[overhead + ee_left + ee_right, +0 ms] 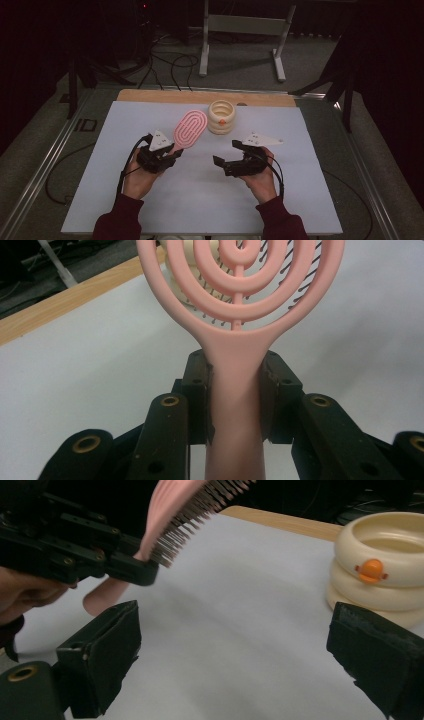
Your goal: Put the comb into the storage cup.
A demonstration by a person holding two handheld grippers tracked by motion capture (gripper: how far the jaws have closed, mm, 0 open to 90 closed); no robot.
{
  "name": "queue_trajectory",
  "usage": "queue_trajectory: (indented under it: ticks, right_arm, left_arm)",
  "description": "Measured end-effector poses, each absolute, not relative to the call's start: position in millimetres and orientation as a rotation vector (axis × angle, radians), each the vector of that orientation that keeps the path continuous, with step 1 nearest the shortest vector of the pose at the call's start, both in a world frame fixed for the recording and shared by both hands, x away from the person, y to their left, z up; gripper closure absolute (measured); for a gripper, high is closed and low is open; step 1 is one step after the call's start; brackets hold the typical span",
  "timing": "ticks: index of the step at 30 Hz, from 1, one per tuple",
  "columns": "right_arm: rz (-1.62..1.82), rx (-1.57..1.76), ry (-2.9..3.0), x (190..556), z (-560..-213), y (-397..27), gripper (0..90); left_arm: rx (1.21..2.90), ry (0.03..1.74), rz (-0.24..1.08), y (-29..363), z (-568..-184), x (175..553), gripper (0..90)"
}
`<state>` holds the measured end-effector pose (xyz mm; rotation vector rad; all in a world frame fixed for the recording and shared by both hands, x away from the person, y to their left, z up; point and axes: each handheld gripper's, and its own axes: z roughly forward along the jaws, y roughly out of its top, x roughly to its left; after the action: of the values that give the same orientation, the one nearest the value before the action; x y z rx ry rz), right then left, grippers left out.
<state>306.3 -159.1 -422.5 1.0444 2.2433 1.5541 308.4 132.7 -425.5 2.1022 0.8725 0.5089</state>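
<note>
A pink hairbrush (pixel 190 128) with concentric oval rings is held up off the table, head pointing away from me. My left gripper (pixel 170 156) is shut on its handle (pixel 235 390); both black pads press its sides. Seen from the right gripper view, the brush's dark bristles (pixel 190 515) face down and right. A cream ringed cup (pixel 221 116) with an orange knob (pixel 370 570) stands behind the brush head. My right gripper (pixel 228 152) hovers at the middle right of the mat, open, with nothing between its pads (pixel 107 652).
A white mat (pixel 200 200) covers the table, with a wooden strip (pixel 150 95) along its far edge. Cables and a metal stand (pixel 240 25) lie on the floor beyond the table.
</note>
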Motion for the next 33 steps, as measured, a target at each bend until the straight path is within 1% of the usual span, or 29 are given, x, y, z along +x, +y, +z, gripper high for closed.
queue_trajectory:
  ticks: [18, 33]
  right_arm:
    - [1.609, 1.025, 2.267, 315, -412, -138, 7.3]
    - [1.656, 1.080, 2.280, 335, -403, -117, 7.5]
  left_arm:
    - [2.114, 0.819, 0.505, 120, -427, 304, 69.8]
    - [2.115, 0.765, 0.510, 110, -423, 297, 69.7]
